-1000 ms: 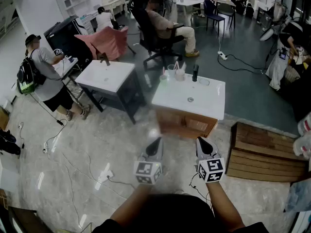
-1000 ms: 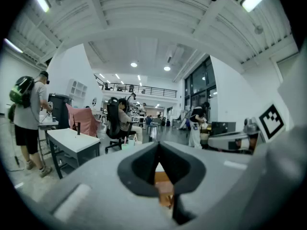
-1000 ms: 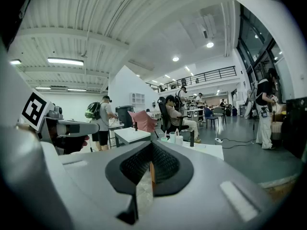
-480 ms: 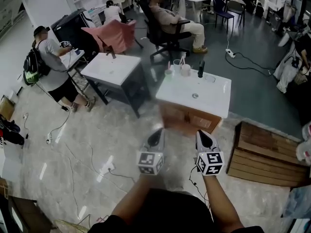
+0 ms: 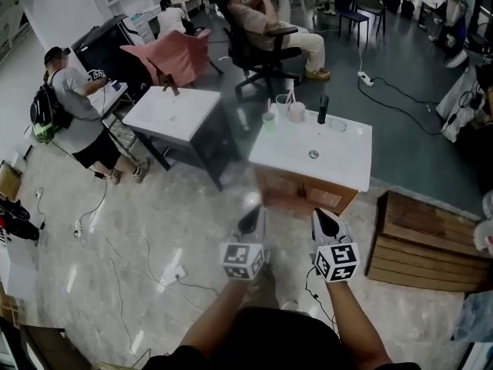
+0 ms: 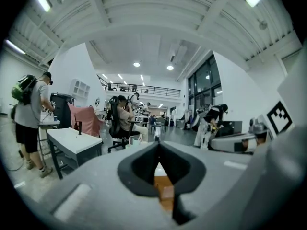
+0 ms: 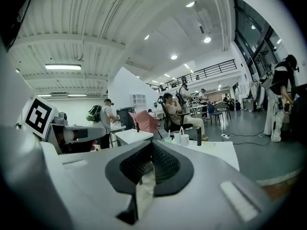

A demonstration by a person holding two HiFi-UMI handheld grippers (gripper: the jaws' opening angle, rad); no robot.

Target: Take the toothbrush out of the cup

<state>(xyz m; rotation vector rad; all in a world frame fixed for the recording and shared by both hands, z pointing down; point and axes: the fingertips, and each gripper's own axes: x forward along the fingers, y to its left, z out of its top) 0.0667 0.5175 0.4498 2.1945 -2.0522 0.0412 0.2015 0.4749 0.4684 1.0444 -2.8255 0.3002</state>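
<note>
On the far edge of a white sink-top cabinet (image 5: 339, 160) stand a small green cup (image 5: 268, 119), a clear cup (image 5: 283, 104) and a white cup (image 5: 296, 112). A toothbrush (image 5: 290, 94) sticks up from the cups; which one holds it I cannot tell. In the right gripper view the cups (image 7: 178, 137) look small and far off. My left gripper (image 5: 250, 220) and right gripper (image 5: 324, 222) hang side by side over the floor, well short of the cabinet. Both are shut and hold nothing.
A black bottle (image 5: 323, 109) stands beside the cups. A second white table (image 5: 169, 112) sits to the left, a wooden pallet (image 5: 424, 241) to the right. Cables (image 5: 154, 272) trail over the floor. A person with a backpack (image 5: 73, 114) stands at left; another sits in a chair (image 5: 269, 29) behind.
The cabinet and the room have shifted slightly in the head view. Both grippers keep their place side by side and stay shut.
</note>
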